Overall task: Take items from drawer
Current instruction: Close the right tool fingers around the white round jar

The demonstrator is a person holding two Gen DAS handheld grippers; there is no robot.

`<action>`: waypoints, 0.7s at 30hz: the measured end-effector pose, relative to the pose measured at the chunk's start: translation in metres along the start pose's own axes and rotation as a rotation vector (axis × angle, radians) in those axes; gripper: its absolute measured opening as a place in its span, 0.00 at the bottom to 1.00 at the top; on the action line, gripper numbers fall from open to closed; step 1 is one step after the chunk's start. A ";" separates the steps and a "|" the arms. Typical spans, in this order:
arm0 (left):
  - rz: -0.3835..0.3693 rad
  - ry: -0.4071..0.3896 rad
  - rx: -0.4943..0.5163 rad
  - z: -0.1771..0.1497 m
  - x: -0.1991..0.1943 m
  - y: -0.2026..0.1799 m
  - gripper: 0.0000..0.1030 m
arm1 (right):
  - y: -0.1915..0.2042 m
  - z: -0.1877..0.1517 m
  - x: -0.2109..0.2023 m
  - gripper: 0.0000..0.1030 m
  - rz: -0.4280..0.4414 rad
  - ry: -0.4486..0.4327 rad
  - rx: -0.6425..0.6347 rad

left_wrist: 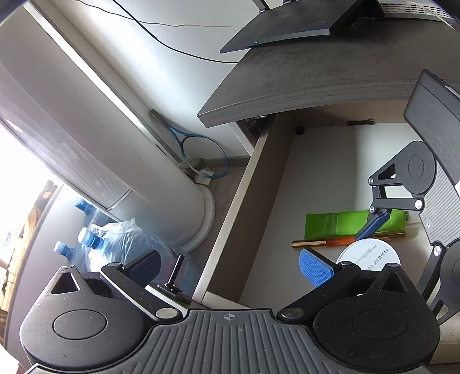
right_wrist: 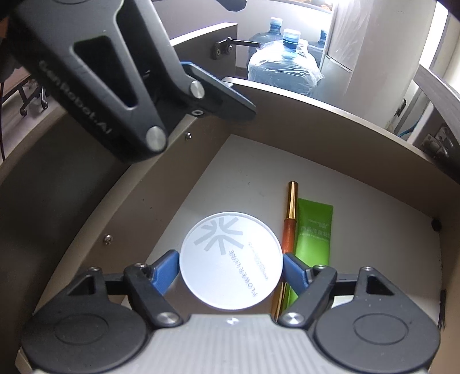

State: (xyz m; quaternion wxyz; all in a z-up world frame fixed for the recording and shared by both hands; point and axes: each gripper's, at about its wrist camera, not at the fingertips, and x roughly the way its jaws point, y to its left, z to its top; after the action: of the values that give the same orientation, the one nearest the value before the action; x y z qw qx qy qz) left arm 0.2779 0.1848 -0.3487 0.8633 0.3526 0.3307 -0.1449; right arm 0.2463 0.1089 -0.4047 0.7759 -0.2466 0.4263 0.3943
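Observation:
The drawer (right_wrist: 316, 120) stands open. On its white floor lie a round white jar (right_wrist: 230, 260) marked FLOWER LURE, a gold and orange pen-like tube (right_wrist: 289, 230) and a green tube (right_wrist: 313, 233). My right gripper (right_wrist: 230, 269) is down in the drawer with its blue pads (right_wrist: 165, 269) against both sides of the jar. In the left wrist view the jar (left_wrist: 371, 254), the gold tube (left_wrist: 330, 243) and the green tube (left_wrist: 336, 224) show beside the right gripper (left_wrist: 371, 227). My left gripper (left_wrist: 230, 266) is open wide at the drawer's front, with the drawer handle (left_wrist: 175, 272) between its fingers.
A dark desktop (left_wrist: 316, 86) overhangs the drawer's back, with a black router (left_wrist: 293, 26) on it. Blue water bottles (right_wrist: 283, 69) in plastic stand on the floor beside the drawer. A blue racket (left_wrist: 198, 152) leans against the wall.

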 end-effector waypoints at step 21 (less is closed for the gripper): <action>-0.013 0.018 -0.018 -0.005 0.002 -0.006 1.00 | -0.006 0.006 0.018 0.75 0.000 0.042 0.023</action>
State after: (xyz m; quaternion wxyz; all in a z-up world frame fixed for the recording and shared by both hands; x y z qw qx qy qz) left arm 0.2748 0.1841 -0.3556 0.8623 0.3441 0.3422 -0.1444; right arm 0.2602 0.1169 -0.4161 0.7697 -0.2459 0.4468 0.3841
